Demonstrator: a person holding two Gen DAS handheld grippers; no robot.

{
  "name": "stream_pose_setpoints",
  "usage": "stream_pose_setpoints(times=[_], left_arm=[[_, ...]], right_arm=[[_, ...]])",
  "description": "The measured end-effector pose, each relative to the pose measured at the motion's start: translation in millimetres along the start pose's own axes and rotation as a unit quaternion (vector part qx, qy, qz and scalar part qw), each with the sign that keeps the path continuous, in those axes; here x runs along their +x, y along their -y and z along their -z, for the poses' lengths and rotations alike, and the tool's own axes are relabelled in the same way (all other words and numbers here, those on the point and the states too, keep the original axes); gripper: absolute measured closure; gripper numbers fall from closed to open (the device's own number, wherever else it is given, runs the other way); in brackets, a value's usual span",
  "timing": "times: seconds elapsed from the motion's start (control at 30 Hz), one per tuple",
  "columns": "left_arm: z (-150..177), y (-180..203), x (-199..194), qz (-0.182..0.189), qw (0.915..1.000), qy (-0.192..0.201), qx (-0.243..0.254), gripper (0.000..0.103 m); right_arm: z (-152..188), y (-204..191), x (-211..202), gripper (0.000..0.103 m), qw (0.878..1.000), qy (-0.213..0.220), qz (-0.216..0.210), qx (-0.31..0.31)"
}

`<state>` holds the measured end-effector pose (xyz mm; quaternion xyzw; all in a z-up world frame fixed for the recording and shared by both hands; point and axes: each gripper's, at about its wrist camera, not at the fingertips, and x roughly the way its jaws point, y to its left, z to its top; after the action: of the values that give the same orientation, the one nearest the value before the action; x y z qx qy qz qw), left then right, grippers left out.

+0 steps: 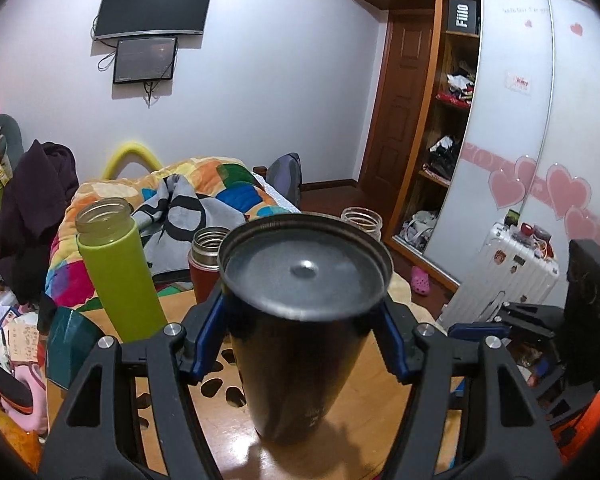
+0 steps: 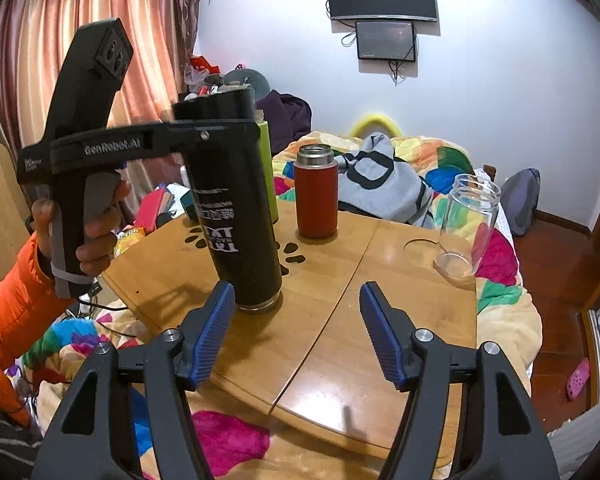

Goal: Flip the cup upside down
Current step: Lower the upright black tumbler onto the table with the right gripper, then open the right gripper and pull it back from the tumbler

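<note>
So my left gripper [image 1: 306,332] has its blue fingers [image 1: 208,336] clamped on the black cup [image 2: 240,216] near its base end. The cup's upside down, mouth on the wooden bench [image 2: 340,300], leaning a bit. My right gripper [image 2: 298,336] hangs just right of it, fingers spread, holding nothing. Red flask [image 2: 316,192] and clear jar [image 2: 466,226] sit farther back.
</note>
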<state>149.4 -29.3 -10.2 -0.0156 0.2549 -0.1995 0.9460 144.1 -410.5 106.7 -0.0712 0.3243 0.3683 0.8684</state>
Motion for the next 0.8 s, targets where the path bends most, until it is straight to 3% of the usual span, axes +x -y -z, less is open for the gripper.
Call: stream_pose_setpoints(times=[0.3, 0.67, 0.8], left_arm=[[-1, 3, -5, -0.006, 0.9999, 0.005, 0.007, 0.038], [18, 2, -44, -0.019, 0.9989, 0.036, 0.022, 0.032], [25, 4, -64, -0.044, 0.9965, 0.063, 0.033, 0.017]], right_arm=[[-1, 2, -7, 0.041, 1.0, 0.008, 0.007, 0.009], [-6, -3, -15, 0.041, 1.0, 0.023, 0.018, 0.005], [-8, -8, -22, 0.024, 0.998, 0.043, 0.038, 0.0]])
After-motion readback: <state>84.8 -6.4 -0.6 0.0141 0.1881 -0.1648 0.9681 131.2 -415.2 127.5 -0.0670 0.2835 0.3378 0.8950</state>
